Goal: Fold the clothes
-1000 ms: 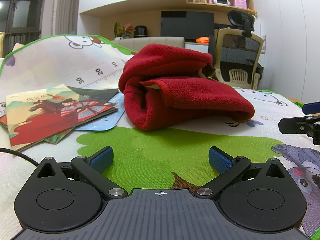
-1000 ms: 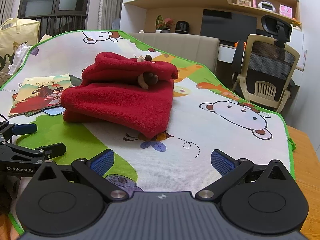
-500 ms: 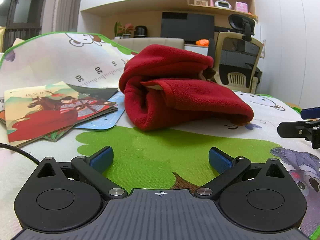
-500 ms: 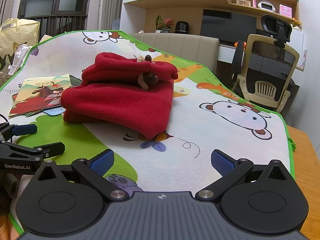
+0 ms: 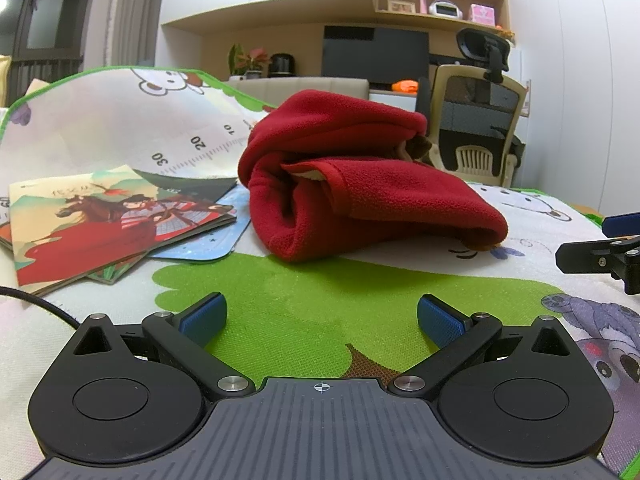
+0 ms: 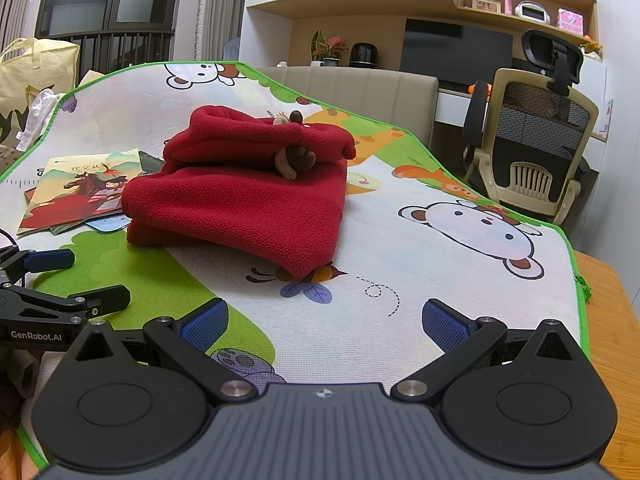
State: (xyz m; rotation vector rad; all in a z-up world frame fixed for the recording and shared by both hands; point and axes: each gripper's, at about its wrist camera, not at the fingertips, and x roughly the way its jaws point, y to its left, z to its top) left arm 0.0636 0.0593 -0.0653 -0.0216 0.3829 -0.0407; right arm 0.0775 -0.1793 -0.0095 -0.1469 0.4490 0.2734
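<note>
The left gripper sits low over the green tree patch of the play mat, its blue pads spread wide with nothing between them. The right gripper is likewise spread wide and empty, poised above the white part of the mat near a printed butterfly.

Each camera catches the other tool: the left wrist view shows the right gripper's black finger and blue tip entering at its right edge, while the right wrist view shows the left gripper at its left edge, labelled "GenRobot.AI". Only the left wrist view shows the ruler print on the mat and a black cable at the lower left. Only the right wrist view shows the bare wooden desk past the mat's green border, a yellow bag at far left, and the bear print.

The red fleece garment lies folded into a thick bundle in the middle of the mat, ahead of both grippers and touched by neither. A small brown plush piece pokes out between its layers. Picture books lie just beside it, on its left.
</note>
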